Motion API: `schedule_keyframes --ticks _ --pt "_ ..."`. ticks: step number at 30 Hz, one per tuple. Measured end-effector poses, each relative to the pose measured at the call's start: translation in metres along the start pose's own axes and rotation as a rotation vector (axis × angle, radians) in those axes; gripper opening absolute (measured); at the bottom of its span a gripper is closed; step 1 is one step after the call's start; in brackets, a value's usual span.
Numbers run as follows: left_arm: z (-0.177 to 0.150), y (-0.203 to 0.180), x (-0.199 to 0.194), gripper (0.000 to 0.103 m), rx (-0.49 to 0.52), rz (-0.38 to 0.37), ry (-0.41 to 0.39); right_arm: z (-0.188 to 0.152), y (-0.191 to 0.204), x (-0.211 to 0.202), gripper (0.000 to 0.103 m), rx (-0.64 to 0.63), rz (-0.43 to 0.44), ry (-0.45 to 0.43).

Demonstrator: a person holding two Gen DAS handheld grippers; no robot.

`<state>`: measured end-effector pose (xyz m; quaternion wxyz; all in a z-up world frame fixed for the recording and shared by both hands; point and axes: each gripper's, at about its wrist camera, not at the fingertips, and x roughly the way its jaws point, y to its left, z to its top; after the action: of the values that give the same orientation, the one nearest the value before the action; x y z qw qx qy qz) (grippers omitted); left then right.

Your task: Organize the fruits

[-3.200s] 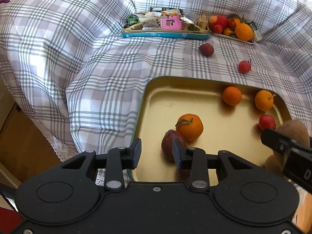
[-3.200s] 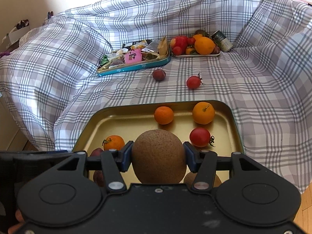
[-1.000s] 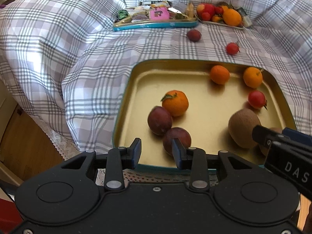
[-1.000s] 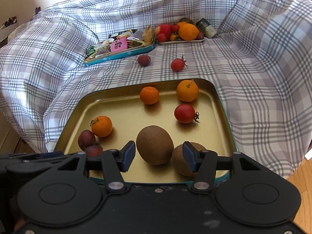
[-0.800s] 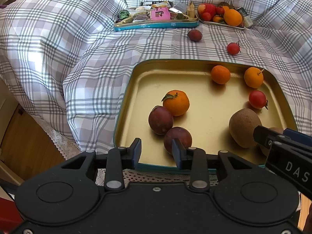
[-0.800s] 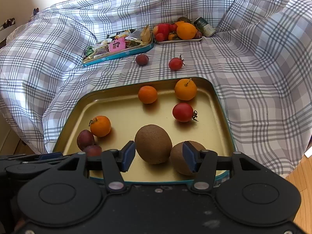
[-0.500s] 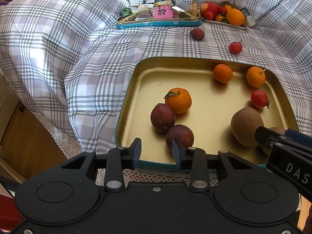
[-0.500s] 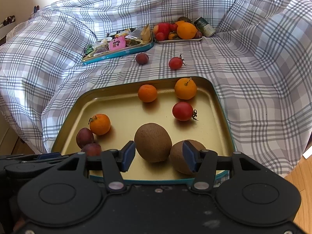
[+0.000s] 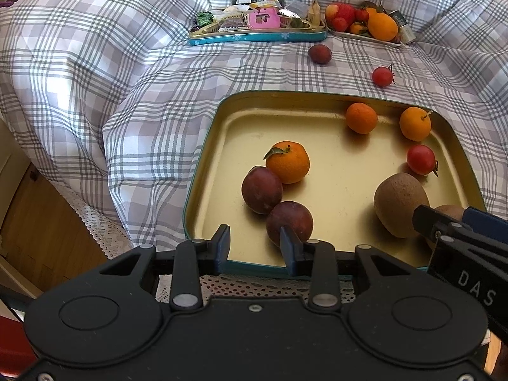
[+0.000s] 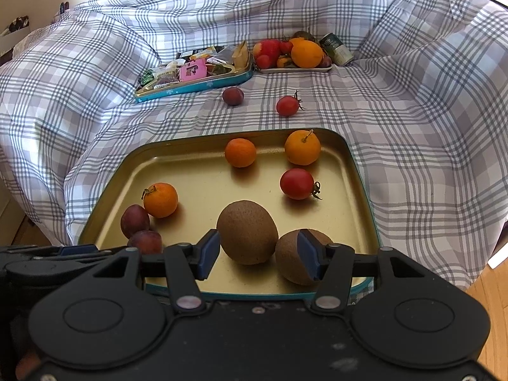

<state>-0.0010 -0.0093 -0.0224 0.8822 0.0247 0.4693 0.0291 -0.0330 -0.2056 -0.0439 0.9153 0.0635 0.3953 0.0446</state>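
A gold tray (image 9: pixel 222 146) (image 10: pixel 190 171) lies on the checked cloth. In it are two kiwis (image 10: pixel 247 231) (image 10: pixel 292 262), two plums (image 9: pixel 262 185) (image 9: pixel 289 222), three oranges (image 9: pixel 289 162) (image 9: pixel 361 118) (image 9: pixel 415 123) and a tomato (image 9: pixel 421 159). A loose plum (image 9: pixel 320 54) and a loose tomato (image 9: pixel 382 76) lie on the cloth beyond the tray. My left gripper (image 9: pixel 254 247) is open and empty at the tray's near edge. My right gripper (image 10: pixel 257 254) is open and empty just behind the kiwis.
A teal tin of snacks (image 9: pixel 254 28) (image 10: pixel 190 76) and a white plate of mixed fruit (image 9: pixel 365 22) (image 10: pixel 292 54) with a can (image 10: pixel 336 50) stand at the back. Wooden floor (image 9: pixel 41 231) shows at the left below the cloth's edge.
My right gripper has let go of the large kiwi, which now rests in the tray, and has drawn back. My left gripper has also drawn back from the tray.
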Motion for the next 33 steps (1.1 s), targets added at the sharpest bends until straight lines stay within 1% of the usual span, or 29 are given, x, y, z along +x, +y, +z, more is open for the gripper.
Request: schedule_keyframes --ticks 6,13,19,25,33 --pt "0.005 -0.002 0.002 0.044 0.004 -0.004 -0.021 0.003 -0.005 0.000 0.058 0.004 -0.011 -0.016" --pt "0.015 -0.005 0.003 0.044 0.034 -0.014 -0.051 0.008 -0.009 0.002 0.058 0.014 -0.001 -0.024" --pt "0.031 -0.004 0.007 0.044 0.044 -0.045 -0.062 0.018 -0.013 0.007 0.058 0.036 0.004 -0.014" --pt "0.053 -0.001 0.016 0.044 0.040 -0.059 -0.063 0.039 -0.023 0.020 0.058 0.071 -0.009 -0.006" --pt "0.088 0.001 0.036 0.044 0.060 -0.052 -0.078 0.079 -0.035 0.047 0.058 0.073 -0.044 -0.020"
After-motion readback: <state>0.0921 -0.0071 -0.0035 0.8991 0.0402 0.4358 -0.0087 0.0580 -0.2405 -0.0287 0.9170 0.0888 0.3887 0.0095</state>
